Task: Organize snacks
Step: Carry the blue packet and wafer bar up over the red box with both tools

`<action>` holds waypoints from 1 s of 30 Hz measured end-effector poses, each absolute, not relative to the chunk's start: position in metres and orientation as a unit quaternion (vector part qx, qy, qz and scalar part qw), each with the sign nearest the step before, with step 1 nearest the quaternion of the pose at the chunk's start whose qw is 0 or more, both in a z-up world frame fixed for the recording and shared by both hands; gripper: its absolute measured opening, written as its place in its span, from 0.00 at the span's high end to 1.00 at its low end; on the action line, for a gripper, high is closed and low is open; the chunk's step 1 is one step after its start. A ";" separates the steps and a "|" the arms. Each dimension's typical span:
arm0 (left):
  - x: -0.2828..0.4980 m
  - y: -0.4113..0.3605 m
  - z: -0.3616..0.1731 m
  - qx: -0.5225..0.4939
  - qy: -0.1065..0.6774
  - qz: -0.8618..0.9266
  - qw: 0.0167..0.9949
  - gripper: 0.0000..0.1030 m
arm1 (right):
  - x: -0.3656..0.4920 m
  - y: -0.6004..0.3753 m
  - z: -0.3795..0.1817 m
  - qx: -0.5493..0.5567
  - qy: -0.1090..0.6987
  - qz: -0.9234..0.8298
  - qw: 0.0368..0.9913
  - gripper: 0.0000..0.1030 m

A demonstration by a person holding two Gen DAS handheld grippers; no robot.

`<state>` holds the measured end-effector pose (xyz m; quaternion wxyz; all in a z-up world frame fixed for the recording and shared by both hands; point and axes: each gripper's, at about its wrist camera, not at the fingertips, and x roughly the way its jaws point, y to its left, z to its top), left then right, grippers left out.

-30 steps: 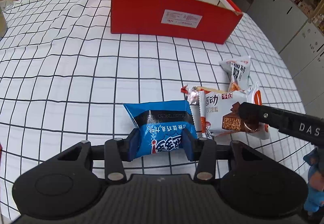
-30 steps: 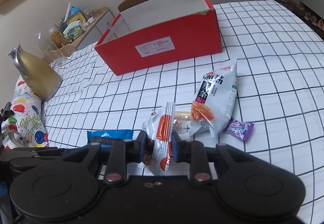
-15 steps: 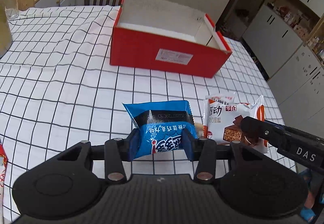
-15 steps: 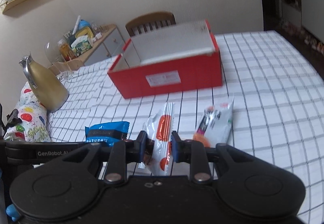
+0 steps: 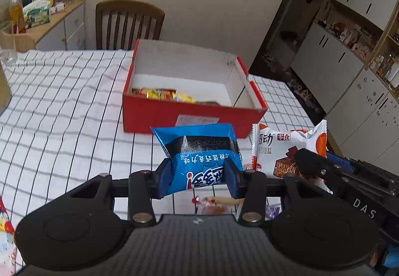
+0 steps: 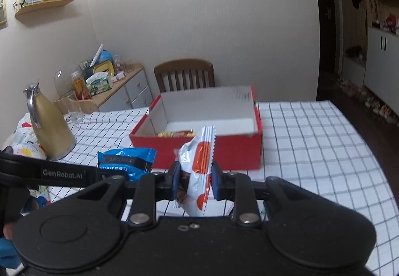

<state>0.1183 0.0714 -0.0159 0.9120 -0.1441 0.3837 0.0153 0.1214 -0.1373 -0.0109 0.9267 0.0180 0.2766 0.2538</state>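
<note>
Blue snack packet (image 5: 199, 163) between hand-held gripper (image 5: 198, 180) pads

glossy foil blue packet (image 5: 199, 151), cardboard box (image 5: 189, 113)

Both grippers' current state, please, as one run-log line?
left gripper: blue snack packet | right gripper: white-orange cake packet | red box: open, snacks inside

"GenRobot.AI" is printed on the left gripper (image 6: 62, 173). "DAS" is printed on the right gripper (image 5: 361, 206). "动" is seen on the white cake packet (image 5: 286, 148).
</note>
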 end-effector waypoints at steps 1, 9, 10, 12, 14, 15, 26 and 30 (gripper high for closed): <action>0.121 0.071 -0.013 -0.143 0.381 0.015 0.913 0.57 | 0.123 -0.137 -0.009 0.017 0.273 0.253 0.928 0.77; 0.142 0.072 0.000 -0.133 0.365 0.014 0.921 0.57 | 0.140 -0.134 0.003 0.014 0.247 0.244 0.938 0.77; 0.145 0.072 0.001 -0.131 0.364 0.015 0.922 0.57 | 0.143 -0.134 0.004 0.013 0.244 0.243 0.939 0.77; 0.151 0.073 0.003 -0.127 0.361 0.015 0.924 0.57 | 0.148 -0.134 0.006 0.010 0.239 0.240 0.941 0.77; 0.157 0.073 0.006 -0.126 0.358 0.014 0.925 0.57 | 0.153 -0.132 0.008 0.009 0.235 0.239 0.942 0.77; 0.160 0.074 0.007 -0.124 0.357 0.014 0.926 0.57 | 0.156 -0.132 0.009 0.007 0.232 0.239 0.943 0.78; 0.195 0.081 0.000 -0.114 0.366 0.019 0.924 0.57 | 0.184 -0.121 0.011 -0.010 0.223 0.248 0.943 0.80; 0.210 0.085 -0.003 -0.109 0.371 0.022 0.922 0.57 | 0.200 -0.116 0.012 -0.010 0.223 0.248 0.943 0.80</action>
